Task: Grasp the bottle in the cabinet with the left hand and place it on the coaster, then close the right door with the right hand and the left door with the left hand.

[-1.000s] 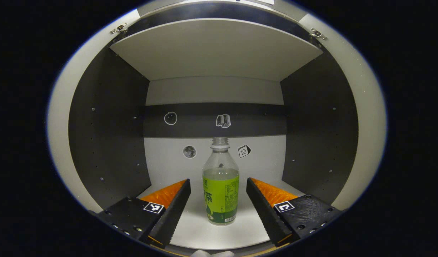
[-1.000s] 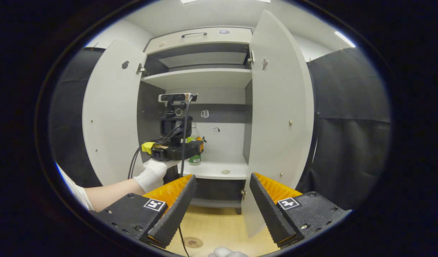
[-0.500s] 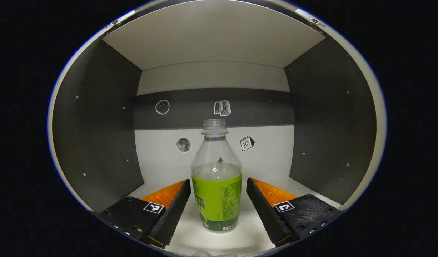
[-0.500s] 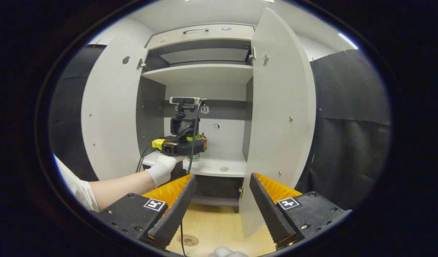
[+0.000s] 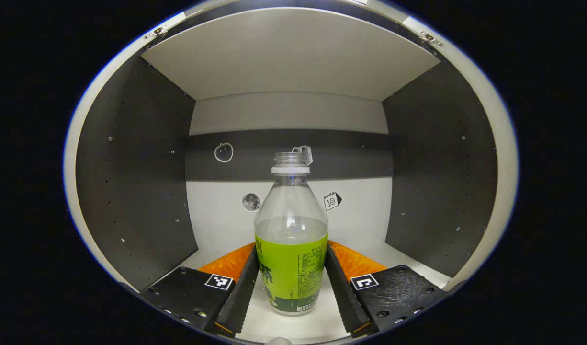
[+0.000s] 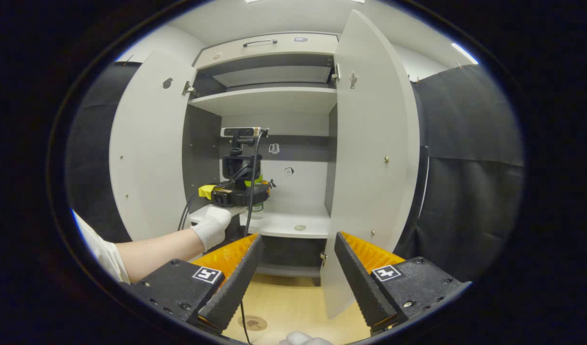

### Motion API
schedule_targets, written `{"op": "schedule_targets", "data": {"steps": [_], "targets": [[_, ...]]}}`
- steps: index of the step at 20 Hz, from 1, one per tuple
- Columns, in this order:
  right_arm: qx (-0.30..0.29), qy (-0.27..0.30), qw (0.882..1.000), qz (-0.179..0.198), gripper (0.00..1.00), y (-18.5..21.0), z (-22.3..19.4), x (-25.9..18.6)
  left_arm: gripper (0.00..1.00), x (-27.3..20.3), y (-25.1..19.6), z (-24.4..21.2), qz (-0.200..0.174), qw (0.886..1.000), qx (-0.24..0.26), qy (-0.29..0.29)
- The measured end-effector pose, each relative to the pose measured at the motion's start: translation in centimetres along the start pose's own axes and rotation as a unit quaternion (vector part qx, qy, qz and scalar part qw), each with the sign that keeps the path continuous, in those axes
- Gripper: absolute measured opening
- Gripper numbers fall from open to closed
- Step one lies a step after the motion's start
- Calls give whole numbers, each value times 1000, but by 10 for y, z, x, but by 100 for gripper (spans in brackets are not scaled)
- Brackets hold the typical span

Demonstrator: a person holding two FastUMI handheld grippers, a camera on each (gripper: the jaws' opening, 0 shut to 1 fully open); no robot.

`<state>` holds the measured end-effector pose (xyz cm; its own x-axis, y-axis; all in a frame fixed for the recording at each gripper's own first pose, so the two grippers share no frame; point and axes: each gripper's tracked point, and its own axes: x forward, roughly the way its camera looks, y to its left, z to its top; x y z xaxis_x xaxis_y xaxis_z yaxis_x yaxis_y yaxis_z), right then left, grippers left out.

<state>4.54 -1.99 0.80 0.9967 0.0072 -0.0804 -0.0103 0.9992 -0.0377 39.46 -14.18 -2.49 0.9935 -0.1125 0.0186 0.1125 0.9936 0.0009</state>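
Bottle (image 5: 291, 239) stands between the left gripper (image 5: 290, 287) fingers, clamped at its label, so grasping is done and lifting toward the coaster (image 6: 254, 324) comes next.

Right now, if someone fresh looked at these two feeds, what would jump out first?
The green-labelled bottle, uncapped and partly full, stands upright on the cabinet shelf with the left tool closed against its sides. In the right gripper view, both white doors hang wide open, and the right tool waits open, outside the cabinet.
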Motion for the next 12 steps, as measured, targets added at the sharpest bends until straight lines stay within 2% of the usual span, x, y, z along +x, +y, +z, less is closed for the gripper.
{"op": "schedule_targets", "data": {"steps": [1, 2, 3, 5, 6, 7, 8, 12], "targets": [[1, -2, 1000, 2, 99, 1, 1, 0, 74, -9, 0, 5, -4, 1000, -4, -4], [2, -4, 1000, 3, 95, 2, 2, 0, 74, -18, 1, 11, -9, 1000, -8, -8], [4, -6, 1000, 4, 99, 2, 3, -1, 74, -28, 2, 15, -14, 1000, -12, -12], [7, -8, 1000, 4, 99, 1, 4, -2, 74, -50, 4, 24, -24, 999, -15, -18], [10, -9, 1000, 3, 95, 0, 5, -3, 74, -61, 5, 26, -29, 999, -11, -21], [14, -10, 1000, 3, 99, 0, 5, -5, 74, -73, 6, 31, -33, 999, -6, -26], [15, -9, 1000, 3, 95, -1, 4, -6, 74, -88, 4, 35, -37, 999, -3, -32], [15, -8, 1000, -1, 95, -4, 0, -10, 74, -143, 4, 39, -53, 998, -2, -43]]}}
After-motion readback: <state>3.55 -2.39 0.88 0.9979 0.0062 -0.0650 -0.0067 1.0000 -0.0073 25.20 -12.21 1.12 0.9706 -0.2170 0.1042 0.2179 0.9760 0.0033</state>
